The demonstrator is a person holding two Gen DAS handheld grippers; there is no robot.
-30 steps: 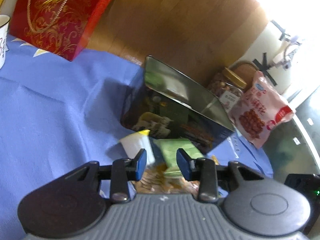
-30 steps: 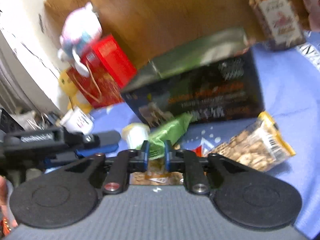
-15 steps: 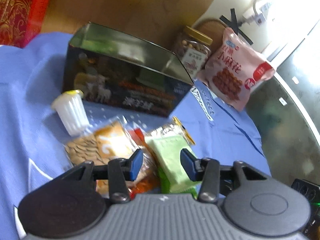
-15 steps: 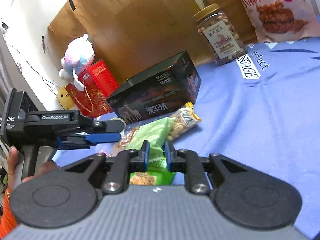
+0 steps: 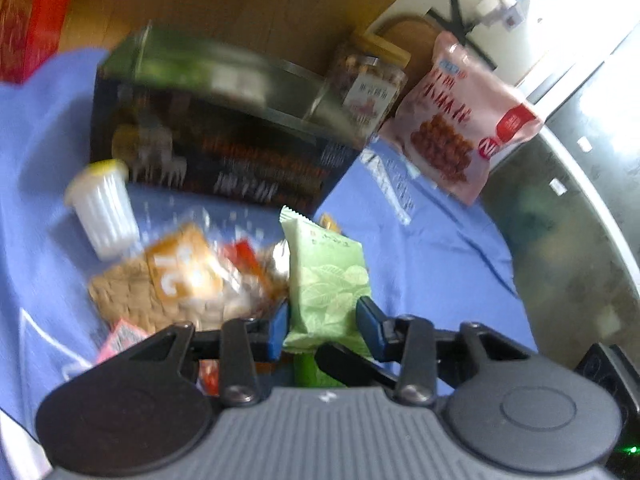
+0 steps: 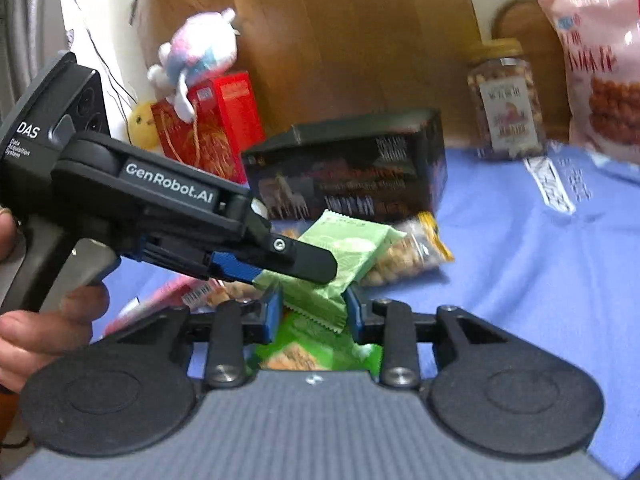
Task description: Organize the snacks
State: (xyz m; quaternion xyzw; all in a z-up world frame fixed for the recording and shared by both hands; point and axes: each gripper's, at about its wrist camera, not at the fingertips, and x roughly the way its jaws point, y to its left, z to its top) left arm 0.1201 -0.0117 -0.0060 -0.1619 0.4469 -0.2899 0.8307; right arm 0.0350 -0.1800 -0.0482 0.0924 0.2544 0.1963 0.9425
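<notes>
The pale green snack packet [image 5: 326, 280] is held up above the blue cloth [image 5: 432, 264], near the front of the snack heap and nearer than the dark tin box [image 5: 224, 168]. The left gripper [image 5: 322, 326] is set around the packet's near end and its jaws are closing; in the right wrist view its finger lies across the packet's top, though pad contact cannot be confirmed. The right gripper [image 6: 310, 312] is placed at the same packet's crimped end with jaws opening, its pads beside the packet rather than pressing it. A clear peanut bag [image 6: 408, 256] is seen just behind the packet, and a white jelly cup [image 5: 102, 208] stands left of the heap. At the far right a nut jar [image 6: 506, 100] and a pink snack bag [image 6: 600, 72] are leaned against the wall.
</notes>
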